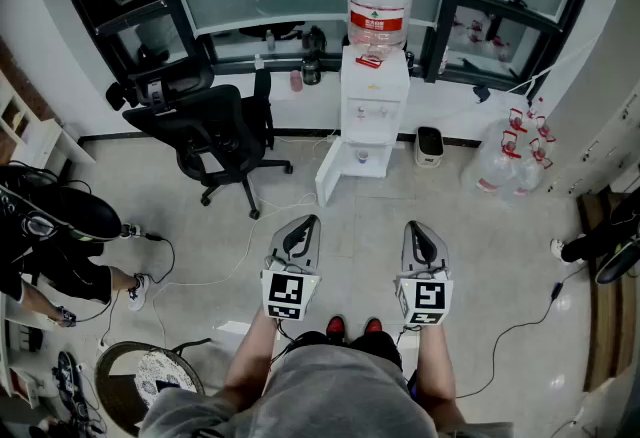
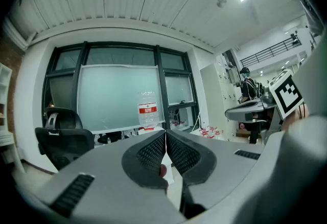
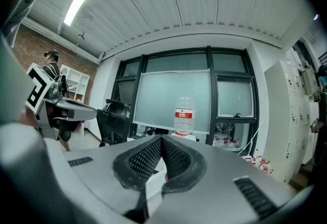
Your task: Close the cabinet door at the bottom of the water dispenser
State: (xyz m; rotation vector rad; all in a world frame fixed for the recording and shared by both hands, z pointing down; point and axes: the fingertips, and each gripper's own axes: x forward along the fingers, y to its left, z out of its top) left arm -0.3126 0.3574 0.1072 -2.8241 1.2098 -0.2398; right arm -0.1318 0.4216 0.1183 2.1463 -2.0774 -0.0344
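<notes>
A white water dispenser (image 1: 374, 106) with a clear bottle (image 1: 379, 0) on top stands against the far window wall. Its bottom cabinet door (image 1: 329, 173) hangs swung out to the left, showing the open compartment. My left gripper (image 1: 307, 223) and right gripper (image 1: 413, 228) are held side by side well short of it, pointing at it, both shut and holding nothing. In the left gripper view the left gripper (image 2: 165, 134) points at the bottle (image 2: 147, 111). In the right gripper view the right gripper (image 3: 162, 139) has the bottle (image 3: 184, 114) just above it.
A black office chair (image 1: 216, 134) stands left of the dispenser. A small bin (image 1: 430, 145) and several empty bottles (image 1: 510, 166) sit to its right. Cables (image 1: 210, 261) trail over the floor. Another person (image 1: 55, 246) is at the left edge.
</notes>
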